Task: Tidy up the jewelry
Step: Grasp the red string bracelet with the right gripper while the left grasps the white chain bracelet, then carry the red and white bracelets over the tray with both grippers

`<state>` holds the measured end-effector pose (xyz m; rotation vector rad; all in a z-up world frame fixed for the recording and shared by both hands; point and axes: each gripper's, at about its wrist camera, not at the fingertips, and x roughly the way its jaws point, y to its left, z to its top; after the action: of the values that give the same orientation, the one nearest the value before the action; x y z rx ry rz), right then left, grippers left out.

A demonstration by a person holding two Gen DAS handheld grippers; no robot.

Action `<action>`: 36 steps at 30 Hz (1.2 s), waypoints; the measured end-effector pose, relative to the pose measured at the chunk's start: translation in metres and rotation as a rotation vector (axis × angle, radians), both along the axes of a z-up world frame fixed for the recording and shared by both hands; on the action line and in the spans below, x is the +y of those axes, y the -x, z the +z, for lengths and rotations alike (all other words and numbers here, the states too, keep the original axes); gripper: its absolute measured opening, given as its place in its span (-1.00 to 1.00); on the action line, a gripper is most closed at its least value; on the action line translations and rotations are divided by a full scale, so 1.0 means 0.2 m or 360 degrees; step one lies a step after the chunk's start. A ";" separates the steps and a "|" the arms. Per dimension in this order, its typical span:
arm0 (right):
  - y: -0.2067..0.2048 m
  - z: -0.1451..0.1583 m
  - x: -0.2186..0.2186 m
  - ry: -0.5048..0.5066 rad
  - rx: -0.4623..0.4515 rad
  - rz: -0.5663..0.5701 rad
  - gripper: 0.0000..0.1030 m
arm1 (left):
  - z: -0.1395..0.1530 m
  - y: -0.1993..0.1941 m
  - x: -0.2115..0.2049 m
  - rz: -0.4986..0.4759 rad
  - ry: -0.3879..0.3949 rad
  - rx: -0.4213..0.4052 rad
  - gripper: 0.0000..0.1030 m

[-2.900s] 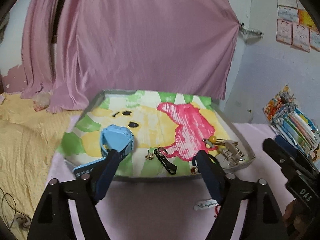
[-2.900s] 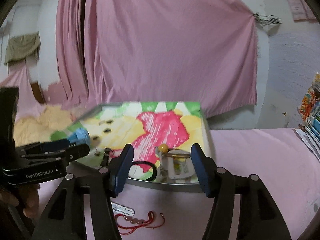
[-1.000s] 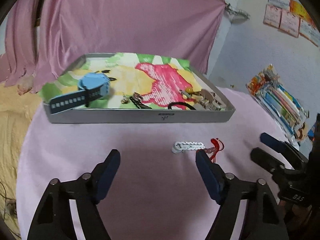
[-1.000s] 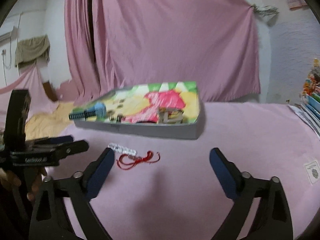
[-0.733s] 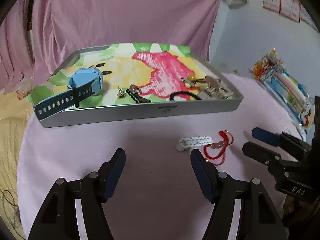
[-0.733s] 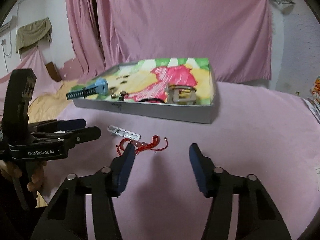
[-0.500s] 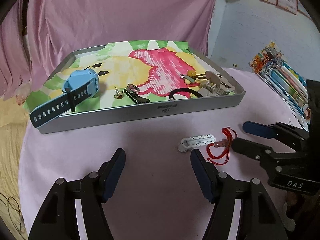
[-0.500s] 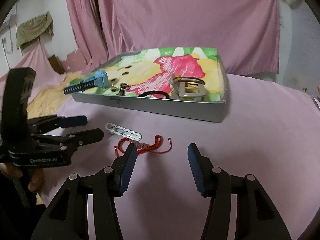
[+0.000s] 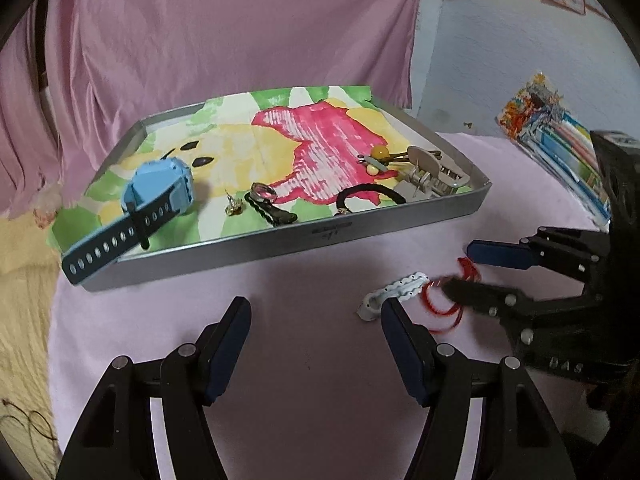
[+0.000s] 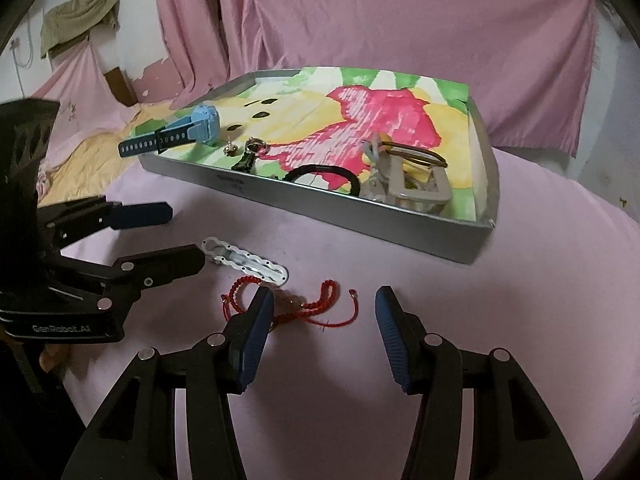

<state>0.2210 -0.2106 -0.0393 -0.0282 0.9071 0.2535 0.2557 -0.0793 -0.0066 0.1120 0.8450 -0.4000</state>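
Note:
A red cord bracelet lies on the pink cloth between the fingers of my right gripper, which is open; its left finger hides part of the cord. Just beyond lies a white hair clip. My left gripper is open over bare cloth, with the white hair clip beside its right fingertip. The grey tray behind holds a blue watch, an earring, a ring, a black clip, a black hair tie and a beige claw clip. In the left wrist view, the right gripper straddles the bracelet.
Colourful books lie at the table's right edge. A pink curtain hangs behind the tray. A yellow cloth lies past the table's left edge. The left gripper reaches in close to the white clip.
Both grippers have drawn back from the tray. The right gripper has narrowed its jaws and come down around the red bracelet. The left gripper has narrowed slightly and barely moved.

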 end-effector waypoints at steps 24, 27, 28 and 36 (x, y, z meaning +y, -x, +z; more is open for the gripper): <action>0.10 -0.01 -0.17 -0.0086 -0.0029 -0.0128 -0.72 | -0.01 0.05 -0.22 -0.0329 -0.0123 0.0002 -0.69; 0.11 -0.02 -0.17 -0.0089 -0.0033 -0.0122 -0.72 | -0.01 0.06 -0.24 -0.0343 -0.0117 0.0003 -0.69; 0.11 -0.02 -0.16 -0.0089 -0.0032 -0.0116 -0.72 | -0.01 0.06 -0.24 -0.0344 -0.0116 0.0003 -0.69; 0.10 -0.01 -0.12 -0.0018 -0.0022 -0.0033 -0.73 | -0.02 0.07 -0.21 -0.0291 -0.0045 0.0011 -0.70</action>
<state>0.2011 -0.2342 -0.0405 -0.0104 0.8918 0.2389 0.2417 -0.1209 -0.0106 0.2155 0.8504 -0.5602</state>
